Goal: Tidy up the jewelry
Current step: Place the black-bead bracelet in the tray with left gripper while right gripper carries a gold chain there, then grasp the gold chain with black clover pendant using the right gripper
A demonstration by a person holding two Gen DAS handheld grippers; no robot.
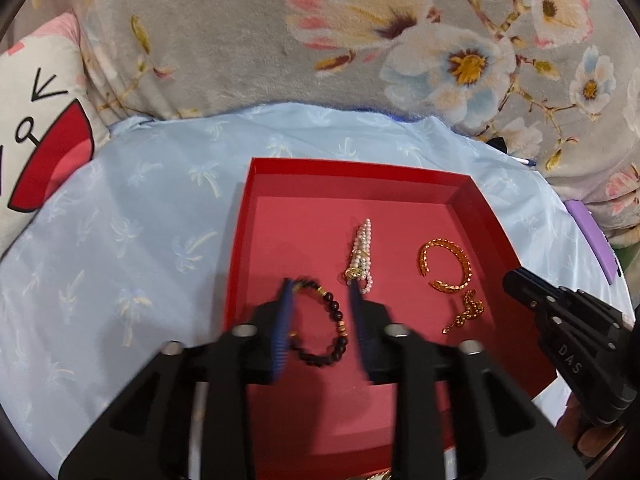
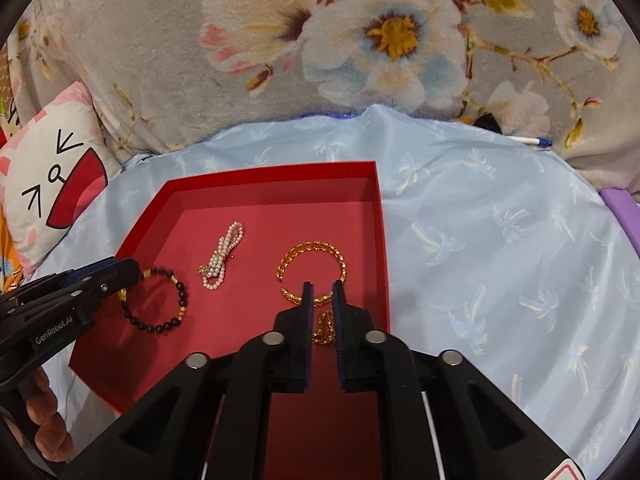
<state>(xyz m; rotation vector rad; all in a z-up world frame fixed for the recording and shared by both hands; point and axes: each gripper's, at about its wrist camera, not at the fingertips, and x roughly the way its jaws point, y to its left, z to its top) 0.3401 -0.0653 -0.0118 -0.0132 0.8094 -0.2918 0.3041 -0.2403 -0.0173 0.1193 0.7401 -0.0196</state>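
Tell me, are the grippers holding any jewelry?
Nothing is held. The dark beaded bracelet, white pearl strand and gold chain bracelet lie in the red tray.

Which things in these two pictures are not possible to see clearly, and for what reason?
- Dark bead bracelet: left wrist view, near side motion-blurred, partly behind a finger.
- Gold chain: right wrist view, mostly hidden between the right gripper fingers.
- Purple object: cut by the frame edge.
- Red box: near wall hidden by grippers.

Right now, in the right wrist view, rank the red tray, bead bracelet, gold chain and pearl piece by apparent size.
1. Red tray, by far the largest.
2. Bead bracelet and gold chain: their loops look alike, and the right gripper covers part of the chain, so no ranking.
3. Pearl piece, smallest.
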